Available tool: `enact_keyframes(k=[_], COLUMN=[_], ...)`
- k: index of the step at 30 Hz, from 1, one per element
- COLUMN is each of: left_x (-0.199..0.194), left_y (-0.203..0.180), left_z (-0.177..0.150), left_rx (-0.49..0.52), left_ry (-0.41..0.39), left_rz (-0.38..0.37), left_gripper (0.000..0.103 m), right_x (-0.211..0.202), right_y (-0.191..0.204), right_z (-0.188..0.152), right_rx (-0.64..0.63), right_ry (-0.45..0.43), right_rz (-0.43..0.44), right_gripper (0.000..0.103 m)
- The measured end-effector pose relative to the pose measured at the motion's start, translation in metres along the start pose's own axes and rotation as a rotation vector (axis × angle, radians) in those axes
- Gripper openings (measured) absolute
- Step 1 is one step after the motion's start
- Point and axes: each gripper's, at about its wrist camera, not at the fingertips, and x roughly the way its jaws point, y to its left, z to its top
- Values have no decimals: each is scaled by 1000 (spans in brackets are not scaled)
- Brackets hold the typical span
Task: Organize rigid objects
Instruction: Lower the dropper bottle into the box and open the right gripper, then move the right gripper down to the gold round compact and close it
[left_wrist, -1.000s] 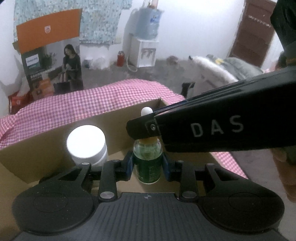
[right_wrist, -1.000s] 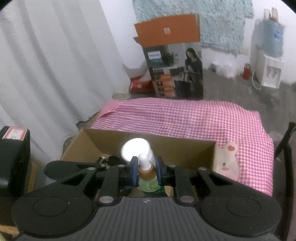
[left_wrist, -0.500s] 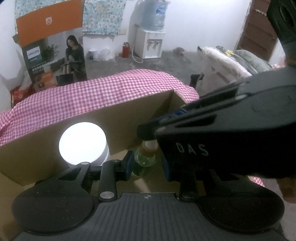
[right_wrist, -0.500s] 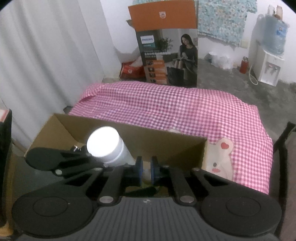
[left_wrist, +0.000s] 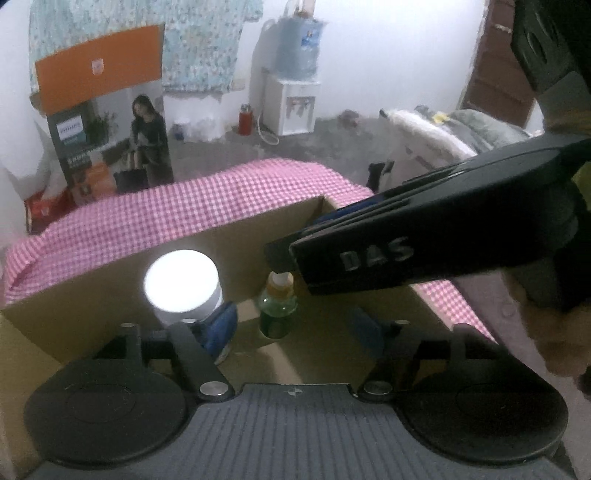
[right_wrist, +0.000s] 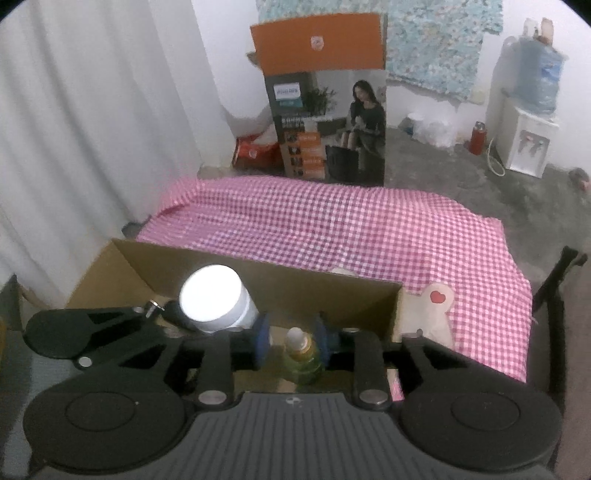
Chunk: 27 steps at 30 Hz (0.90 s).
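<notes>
While both grippers are spread wide with nothing held, the green dropper bottle (left_wrist: 277, 306) stands upright on the floor of the cardboard box (left_wrist: 92, 291), long axis vertical. It sits straight ahead of the left gripper (left_wrist: 295, 325), a bit beyond its blue pads. The right gripper (right_wrist: 291, 338) is nearer: in its own view the bottle sits between its pads, closer to the right one, though I can't tell if anything touches. So my guess is the right one makes the next move. A white-lidded jar (left_wrist: 183, 286) stands just beside it. The box rests on a pink checked cloth (right_wrist: 332, 229); behind that are grey floor, a Philips carton (right_wrist: 325, 99) and a water dispenser (right_wrist: 528, 110).
</notes>
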Motion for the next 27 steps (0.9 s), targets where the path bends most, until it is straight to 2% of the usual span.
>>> enact_keyframes(k=[2, 5, 8, 14, 20, 27], left_x=[-16, -42, -70, -107, -116, -83], left_y=[-3, -7, -6, 3, 10, 10], left_z=[-3, -12, -25, -61, -107, -155], left_rx=[19, 49, 49, -14, -40, -11], left_ry=[-16, -45, -75, -94, -52, 62], left_rz=[5, 21, 16, -11, 51, 149], left_gripper=[80, 90, 96, 99, 99, 97], right_x=[-14, -43, -74, -122, -123, -76], right_y=[1, 6, 13, 38, 57, 70], right_z=[-4, -14, -29, -76, -126, -176], right_rx=[17, 37, 60, 102, 181, 323], right_ry=[-33, -85, -132, -189, -162, -78], right_rz=[13, 30, 61, 152, 235, 275], right_gripper=[56, 56, 56, 57, 57, 57])
